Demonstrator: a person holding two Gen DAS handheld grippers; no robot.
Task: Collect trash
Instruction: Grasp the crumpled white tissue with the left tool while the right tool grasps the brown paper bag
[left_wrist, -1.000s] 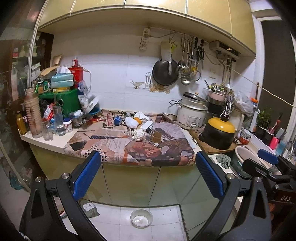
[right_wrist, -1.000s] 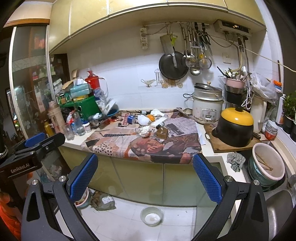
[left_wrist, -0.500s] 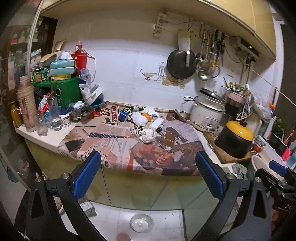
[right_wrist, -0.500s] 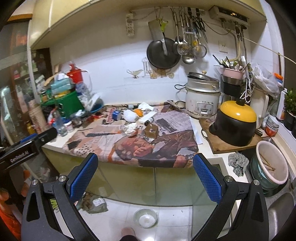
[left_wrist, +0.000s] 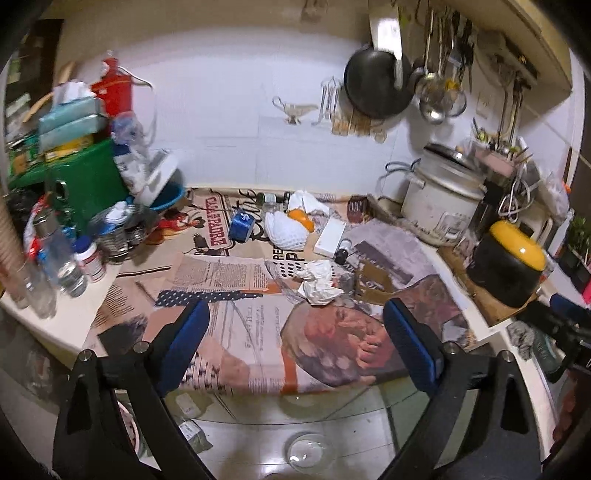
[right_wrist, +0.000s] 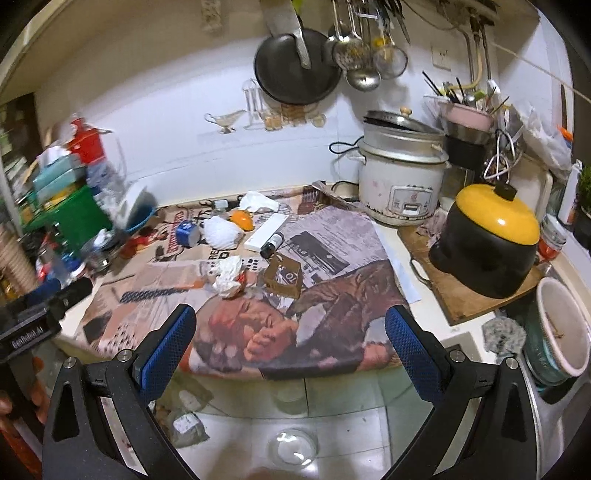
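- My left tongs (left_wrist: 295, 339) are hanging spread over the front edge of the worktop (left_wrist: 70, 314); their jaws have just been narrowing a little, with nothing between them.
- My right tongs (right_wrist: 290, 339) are standing wide apart too, gripping nothing.
- A crumpled white paper wad (left_wrist: 318, 282) is lying on the newspaper (left_wrist: 240, 332) covering the worktop, just beyond both pairs of tongs.
- A small brown cardboard box (right_wrist: 282, 275) is sitting just beside the wad.
- Farther back, a white foam net (left_wrist: 286, 230) is touching an orange fruit (left_wrist: 301, 218).
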